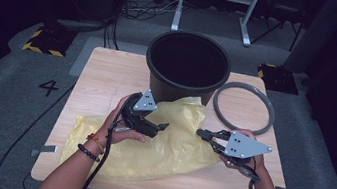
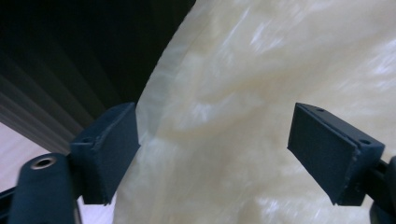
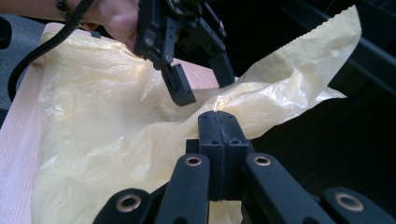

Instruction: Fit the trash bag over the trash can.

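With the yellow bag (image 1: 149, 144) lying crumpled on the tabletop (image 1: 104, 72) before the black bin (image 1: 188, 64), its edge is being pinched by the closed right tool (image 3: 218, 122) while the left tool (image 2: 215, 149) is hanging open above it, so lining is judged barely begun.

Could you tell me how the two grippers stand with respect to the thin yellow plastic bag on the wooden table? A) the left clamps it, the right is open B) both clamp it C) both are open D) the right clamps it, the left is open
D: the right gripper has its jaws pressed together on the thin yellow plastic bag, while the left gripper stands with its jaws wide apart over the film.
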### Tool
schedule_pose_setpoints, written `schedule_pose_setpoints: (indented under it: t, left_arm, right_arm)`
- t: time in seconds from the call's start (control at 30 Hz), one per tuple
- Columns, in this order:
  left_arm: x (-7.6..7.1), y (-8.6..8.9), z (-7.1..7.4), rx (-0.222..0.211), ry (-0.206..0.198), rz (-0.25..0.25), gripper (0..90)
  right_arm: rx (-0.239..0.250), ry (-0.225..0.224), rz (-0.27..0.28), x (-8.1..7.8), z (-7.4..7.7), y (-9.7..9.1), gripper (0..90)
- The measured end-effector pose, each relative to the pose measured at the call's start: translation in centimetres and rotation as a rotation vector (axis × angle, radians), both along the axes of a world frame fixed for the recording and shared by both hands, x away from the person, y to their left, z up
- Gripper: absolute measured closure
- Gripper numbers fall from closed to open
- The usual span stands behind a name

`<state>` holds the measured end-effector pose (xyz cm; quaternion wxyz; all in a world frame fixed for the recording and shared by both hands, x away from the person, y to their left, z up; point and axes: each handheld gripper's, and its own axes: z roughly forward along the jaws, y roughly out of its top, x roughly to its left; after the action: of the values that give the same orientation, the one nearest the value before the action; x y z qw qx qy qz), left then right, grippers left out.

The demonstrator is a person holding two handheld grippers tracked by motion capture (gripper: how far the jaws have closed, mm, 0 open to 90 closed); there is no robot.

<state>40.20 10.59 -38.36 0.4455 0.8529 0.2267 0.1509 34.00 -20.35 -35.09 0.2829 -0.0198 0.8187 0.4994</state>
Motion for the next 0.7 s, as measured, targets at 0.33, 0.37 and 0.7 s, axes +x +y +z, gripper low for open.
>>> schedule_pose_setpoints:
  t: [0.33,0.37,0.7]
  left_arm:
    - [-0.2,-0.9,-0.7,0.124,-0.012,-0.147,69.6]
    - [-0.4,-1.2,-0.7,0.148,-0.030,-0.160,81.6]
    - [-0.3,-0.2,0.5,-0.044,-0.051,-0.040,32.6]
  right_arm:
    - [0.010,-0.054,0.004,-0.1,1.3,0.3,90.0]
    - [0.008,-0.070,-0.005,-0.2,1.4,0.3,90.0]
    - [0.024,-0.079,-0.005,-0.4,2.0,-0.5,90.0]
